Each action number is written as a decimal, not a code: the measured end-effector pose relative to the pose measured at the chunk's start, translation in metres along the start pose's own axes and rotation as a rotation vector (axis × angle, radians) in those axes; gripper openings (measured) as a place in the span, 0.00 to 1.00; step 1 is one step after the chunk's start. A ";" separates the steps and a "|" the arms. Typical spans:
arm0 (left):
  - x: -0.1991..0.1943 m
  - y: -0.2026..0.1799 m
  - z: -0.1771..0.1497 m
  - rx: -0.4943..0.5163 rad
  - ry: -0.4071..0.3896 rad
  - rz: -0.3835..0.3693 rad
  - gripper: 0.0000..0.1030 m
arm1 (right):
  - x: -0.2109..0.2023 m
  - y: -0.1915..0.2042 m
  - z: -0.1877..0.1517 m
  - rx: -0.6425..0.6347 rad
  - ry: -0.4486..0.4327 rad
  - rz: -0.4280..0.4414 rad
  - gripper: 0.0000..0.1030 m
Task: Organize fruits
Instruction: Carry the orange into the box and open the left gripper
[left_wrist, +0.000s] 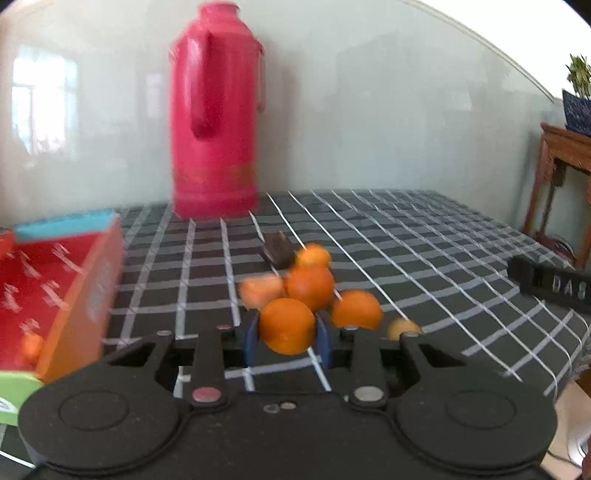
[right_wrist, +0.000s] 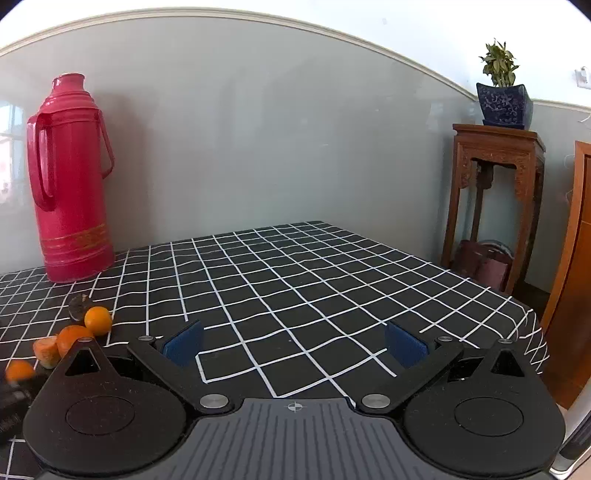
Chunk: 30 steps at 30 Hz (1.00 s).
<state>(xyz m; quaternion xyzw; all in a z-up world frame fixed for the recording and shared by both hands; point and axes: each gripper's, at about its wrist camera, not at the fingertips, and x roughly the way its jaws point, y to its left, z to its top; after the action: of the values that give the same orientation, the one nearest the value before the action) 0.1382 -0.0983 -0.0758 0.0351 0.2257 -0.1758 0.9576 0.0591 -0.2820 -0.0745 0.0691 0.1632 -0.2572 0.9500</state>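
A: Right, nearest the lens in the left wrist view, the left gripper (left_wrist: 287, 338) has its blue pads pressed on either side of an orange (left_wrist: 287, 325); the jaws are narrowed to the fruit's width, so it seems to have hold of it. Blur makes it hard to say whether the fruit is clear of the cloth.

B: And the right gripper (right_wrist: 293, 343)?

A: Spread wide over bare checked tablecloth (right_wrist: 295, 280), with nothing between the pads. It sits well apart from the fruit.

B: Where is the rest of the fruit?

A: Just behind the gripped one: a cluster of oranges (left_wrist: 312, 286) touching one another, a paler cut-looking piece (left_wrist: 260, 291) at their left, and a dark lump (left_wrist: 277, 251) at the back. A small one (left_wrist: 403, 328) lies to the right. To the left stands a red box (left_wrist: 55, 288) with what may be one orange already inside, low in the corner.

B: So which step is this?

A: Most likely the carry: fruit grasped, box next. The move calls for a lift clear of the neighbours, a swing left over the box wall, then opening above its floor. Several fruits remain, so the job looks early.

B: Farther back?

A: A pink thermos (left_wrist: 216, 122) by the wall.
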 end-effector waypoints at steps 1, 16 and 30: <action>-0.004 0.004 0.002 -0.011 -0.017 0.014 0.22 | 0.000 0.001 0.000 0.000 0.002 0.004 1.00; -0.040 0.126 0.012 -0.287 -0.038 0.464 0.22 | -0.005 0.027 -0.003 -0.022 0.013 0.103 1.00; -0.058 0.172 0.005 -0.377 0.010 0.566 0.63 | -0.010 0.056 -0.009 -0.080 0.024 0.190 1.00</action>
<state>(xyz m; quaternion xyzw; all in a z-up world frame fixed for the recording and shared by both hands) 0.1521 0.0802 -0.0473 -0.0805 0.2404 0.1421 0.9568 0.0773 -0.2275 -0.0773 0.0492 0.1772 -0.1585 0.9701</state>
